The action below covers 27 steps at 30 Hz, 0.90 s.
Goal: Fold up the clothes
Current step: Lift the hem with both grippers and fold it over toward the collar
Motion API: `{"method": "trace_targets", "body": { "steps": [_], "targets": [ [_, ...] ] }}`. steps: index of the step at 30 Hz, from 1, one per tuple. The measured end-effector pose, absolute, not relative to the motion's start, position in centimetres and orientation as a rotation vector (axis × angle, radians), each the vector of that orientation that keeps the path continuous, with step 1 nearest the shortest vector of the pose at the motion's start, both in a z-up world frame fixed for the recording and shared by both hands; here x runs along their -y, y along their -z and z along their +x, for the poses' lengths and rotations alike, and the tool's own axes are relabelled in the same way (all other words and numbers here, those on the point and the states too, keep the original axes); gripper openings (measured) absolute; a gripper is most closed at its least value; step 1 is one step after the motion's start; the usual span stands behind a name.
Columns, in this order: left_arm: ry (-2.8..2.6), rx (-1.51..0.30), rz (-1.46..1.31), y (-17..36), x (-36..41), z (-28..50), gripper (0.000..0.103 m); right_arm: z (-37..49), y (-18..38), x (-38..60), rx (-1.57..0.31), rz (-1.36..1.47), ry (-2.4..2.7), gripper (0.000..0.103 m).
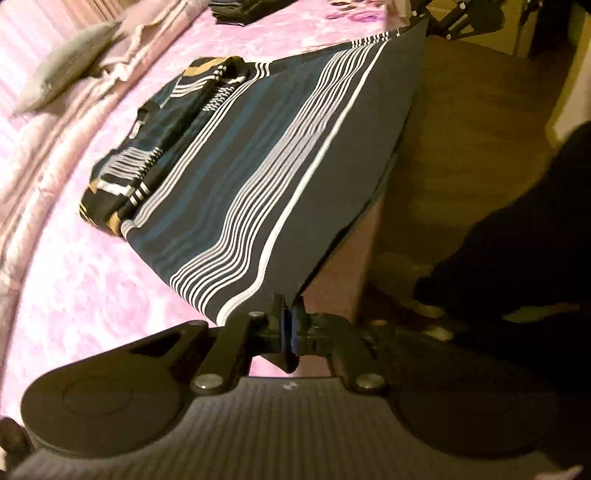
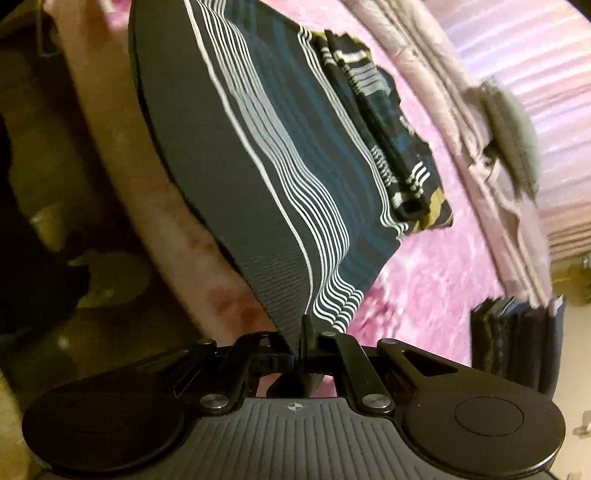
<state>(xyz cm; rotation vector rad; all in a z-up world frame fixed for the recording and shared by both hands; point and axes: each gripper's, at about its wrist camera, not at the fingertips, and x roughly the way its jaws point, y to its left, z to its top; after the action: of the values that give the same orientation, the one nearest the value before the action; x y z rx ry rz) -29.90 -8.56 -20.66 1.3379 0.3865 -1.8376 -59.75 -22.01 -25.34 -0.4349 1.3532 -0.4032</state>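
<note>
A dark striped garment (image 1: 258,177) with white, teal and mustard bands lies on the pink bedspread (image 1: 92,295), its sleeves folded in at the far end. My left gripper (image 1: 290,317) is shut on one corner of its near hem, lifted off the bed. At the top of the left wrist view the other gripper's linkage (image 1: 458,18) holds the opposite hem corner. In the right wrist view the same striped garment (image 2: 266,155) stretches away, and my right gripper (image 2: 306,332) is shut on its hem corner. The hem hangs taut between the two grippers over the bed's edge.
A grey pillow (image 1: 62,70) rests on a rumpled pale pink blanket (image 2: 491,155) at the far side of the bed. A stack of dark folded clothes (image 2: 517,343) sits on the bedspread. Wooden floor (image 1: 480,147) and a person's dark leg (image 1: 535,240) lie beside the bed.
</note>
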Motion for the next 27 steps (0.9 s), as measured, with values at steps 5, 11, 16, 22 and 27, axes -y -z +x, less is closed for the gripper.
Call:
{"method": "trace_targets", "body": {
  "steps": [5, 11, 16, 22, 27],
  "targets": [
    [1.877, -0.496, 1.269, 17.2, 6.9, -29.5, 0.001, -61.0, 21.6, 18.9, -1.381, -0.381, 0.4, 0.002],
    [1.813, -0.433, 1.164, 13.1, 13.2, -25.6, 0.001, -58.9, 16.5, 23.7, -1.274, -0.459, 0.485, 0.002],
    [1.75, -0.354, 1.103, 9.8, 23.2, -21.2, 0.001, -54.9, 14.2, 33.5, -1.231, -0.482, 0.441, 0.002],
    [1.687, -0.423, 1.089, 10.3, 37.0, -16.6, 0.002, -49.2, 16.1, 48.0, -1.279, -0.356, 0.334, 0.002],
    [1.623, -0.577, 1.127, 14.9, 46.8, -13.2, 0.002, -44.5, 18.5, 60.3, -1.326, -0.23, 0.237, 0.002]
  ]
}}
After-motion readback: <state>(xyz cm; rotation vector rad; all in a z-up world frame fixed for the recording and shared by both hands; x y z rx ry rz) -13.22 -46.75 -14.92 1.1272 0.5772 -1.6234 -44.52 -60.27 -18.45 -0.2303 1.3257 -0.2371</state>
